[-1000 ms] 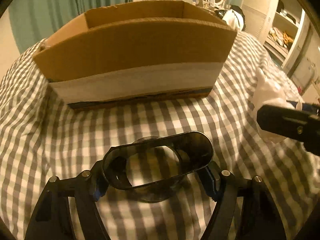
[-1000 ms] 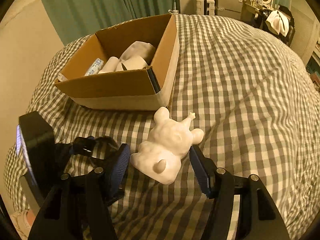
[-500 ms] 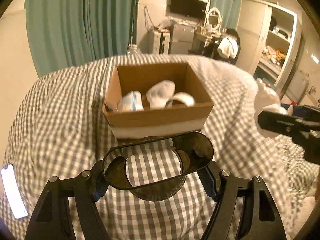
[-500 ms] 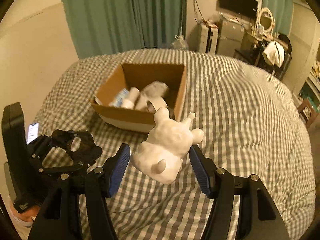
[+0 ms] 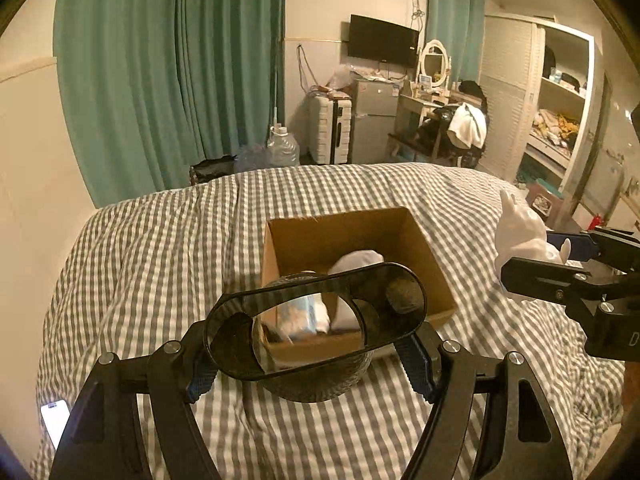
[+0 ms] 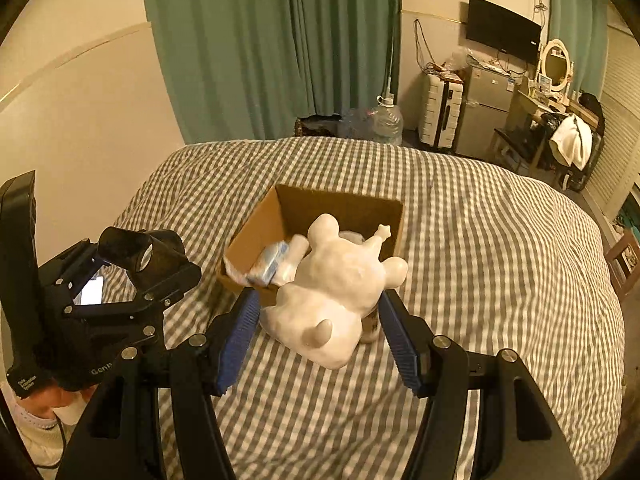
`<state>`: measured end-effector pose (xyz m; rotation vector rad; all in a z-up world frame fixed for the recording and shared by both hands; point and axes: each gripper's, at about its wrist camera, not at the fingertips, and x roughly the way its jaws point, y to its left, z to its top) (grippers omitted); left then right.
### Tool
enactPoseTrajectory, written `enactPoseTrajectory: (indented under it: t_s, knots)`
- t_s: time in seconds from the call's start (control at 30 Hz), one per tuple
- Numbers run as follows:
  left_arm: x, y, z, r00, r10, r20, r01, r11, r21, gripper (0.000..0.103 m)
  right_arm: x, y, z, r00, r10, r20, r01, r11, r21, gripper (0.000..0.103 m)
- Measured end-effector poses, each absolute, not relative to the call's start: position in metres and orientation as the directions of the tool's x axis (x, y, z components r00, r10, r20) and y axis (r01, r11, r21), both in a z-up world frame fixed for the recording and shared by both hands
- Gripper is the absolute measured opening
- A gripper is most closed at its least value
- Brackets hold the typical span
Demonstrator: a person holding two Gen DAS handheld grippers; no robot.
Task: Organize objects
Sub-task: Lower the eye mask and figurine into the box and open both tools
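checked bed (image 6: 500,248) below; above the cardboard box (image 5: 424,240), left gripper (image 5: 312,354) clamps a dark plastic container (image 5: 316,320), right gripper (image 6: 318,334) clamps a white figurine (image 6: 340,288).

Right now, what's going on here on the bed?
A person is tidying things into the cardboard box on the checked bedspread. The left gripper is clamped on a dark plastic holder, the right gripper on a white animal figurine. Both are held in the air near the box, which already has a few items inside.
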<state>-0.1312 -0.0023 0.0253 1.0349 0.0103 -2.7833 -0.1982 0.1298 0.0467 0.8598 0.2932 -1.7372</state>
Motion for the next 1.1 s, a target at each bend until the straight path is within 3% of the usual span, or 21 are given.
enactPoseTrajectory:
  t_s: [0.63,0.77,0.87,1.1]
  knots:
    - [-0.278,-0.030,-0.069,-0.657,-0.208,-0.724,0.162,-0.978,0.133,0.077,-0.279,-0.020,-0.036,-0.075,-0.673,-0.735,0.907,-0.352,0.230,0.062]
    - [-0.287,-0.031,-0.082,-0.663,-0.170,-0.729,0.143,-0.985,0.100,0.078,-0.293,-0.030,-0.052,-0.075,-0.677,-0.732,0.891,-0.375,0.256,0.063]
    - [-0.287,-0.029,-0.089,-0.656,-0.192,-0.730,0.147,-0.981,0.126,0.080,-0.299,-0.028,-0.057,-0.042,-0.691,-0.722,0.876,-0.373,0.306,0.073]
    - [-0.264,-0.012,-0.073,-0.657,-0.239,-0.715,0.147,-0.971,0.190,0.083,-0.301,0.000,-0.031,-0.117,-0.717,-0.688,0.847,-0.433,0.307,0.073]
